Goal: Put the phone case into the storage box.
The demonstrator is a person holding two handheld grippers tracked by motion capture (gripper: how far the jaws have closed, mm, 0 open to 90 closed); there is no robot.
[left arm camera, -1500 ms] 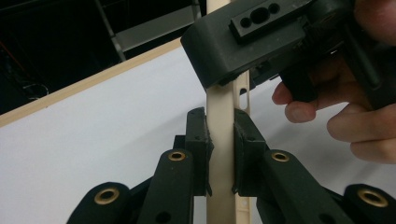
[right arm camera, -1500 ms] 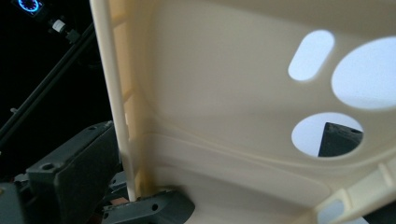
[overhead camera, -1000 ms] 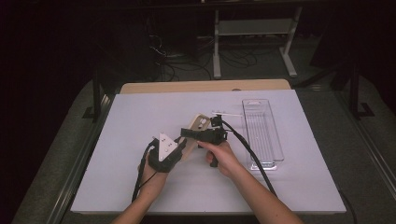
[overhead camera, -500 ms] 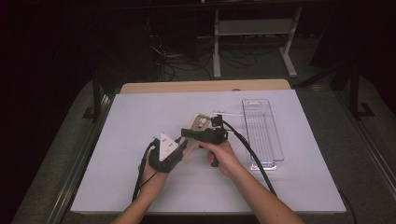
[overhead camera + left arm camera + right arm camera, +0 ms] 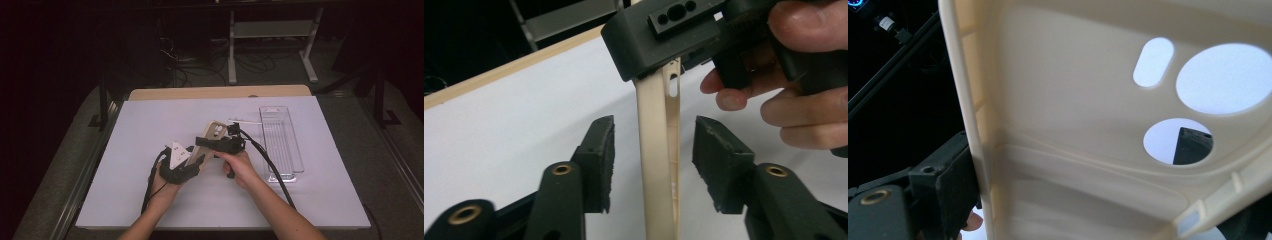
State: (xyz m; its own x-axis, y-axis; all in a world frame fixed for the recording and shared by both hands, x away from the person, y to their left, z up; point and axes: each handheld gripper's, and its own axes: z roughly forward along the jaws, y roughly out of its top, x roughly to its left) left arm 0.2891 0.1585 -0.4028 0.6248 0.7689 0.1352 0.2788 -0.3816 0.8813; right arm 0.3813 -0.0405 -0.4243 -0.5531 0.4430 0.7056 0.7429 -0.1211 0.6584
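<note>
Right gripper view, cream plastic panel [image 5: 1073, 115] with holes, clamped by right jaws, left jaws wide.

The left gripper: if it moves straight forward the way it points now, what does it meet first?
Probably the right gripper, which crosses its path above the beige plastic piece. That piece already stands edge-on between the left gripper's open jaws; depth is uncertain.

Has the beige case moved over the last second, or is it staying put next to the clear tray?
No. In the high view the beige case sits at the same spot left of the clear tray, held up between the right claw and left claw.
</note>
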